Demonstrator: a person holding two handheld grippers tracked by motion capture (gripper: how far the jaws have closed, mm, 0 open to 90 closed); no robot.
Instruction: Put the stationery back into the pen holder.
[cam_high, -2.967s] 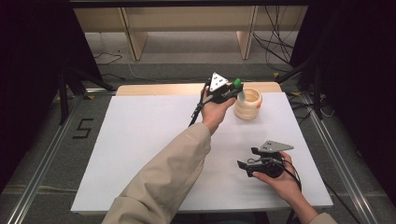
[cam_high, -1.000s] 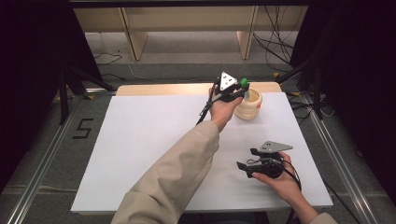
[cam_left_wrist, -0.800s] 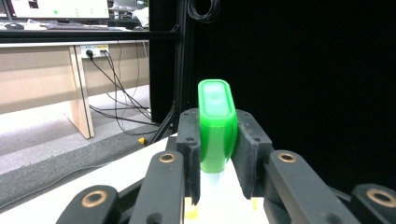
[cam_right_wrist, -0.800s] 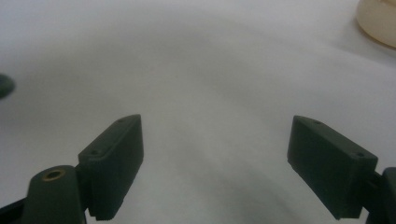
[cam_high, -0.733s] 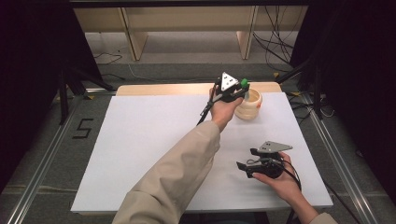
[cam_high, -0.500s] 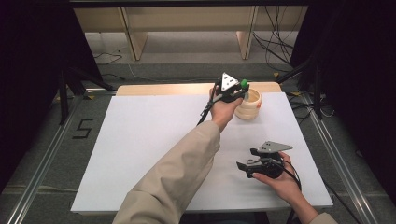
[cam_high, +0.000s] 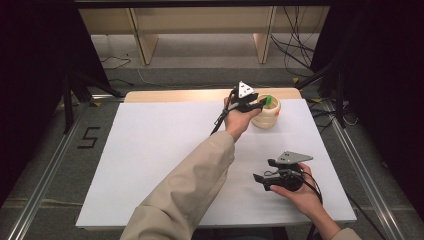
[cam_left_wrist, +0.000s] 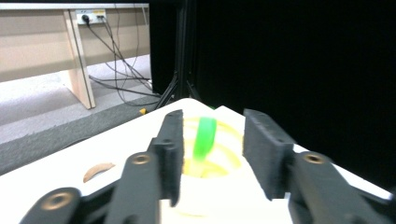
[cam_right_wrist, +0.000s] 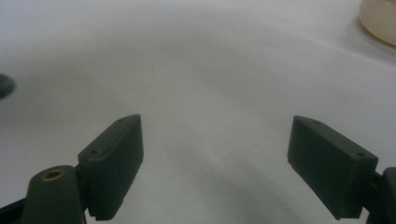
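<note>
Your left claw (cam_high: 261, 103) hangs over the cup (cam_high: 265, 112), which stands near the far edge of the table (cam_high: 150, 150), toward its right corner. Its jaws have just been opening — in the left gripper view they stand apart over the cup's mouth, one on each side, and neither pad presses on anything. The green piece (cam_left_wrist: 204, 139) sits between them, upright on its edge inside the cup (cam_left_wrist: 219, 158), a little nearer one jaw than the other but clear of both; it looks blurred there, so its exact shape is hard to tell. From above, the green piece (cam_high: 268, 101) pokes up past the cup's rim on the far side.

Your left hand (cam_high: 239, 119) reaches across the table with the sleeve (cam_high: 190, 190) stretched out diagonally from the near edge.

Your right claw (cam_high: 258, 180) rests low over the table near the near right corner, held in your right hand (cam_high: 300, 192), well apart from the cup. Its jaws gape wide — the right gripper view shows bare white table (cam_right_wrist: 196, 93) between them, with nothing held, and the cup (cam_right_wrist: 380, 18) off in a far corner of that view.
</note>
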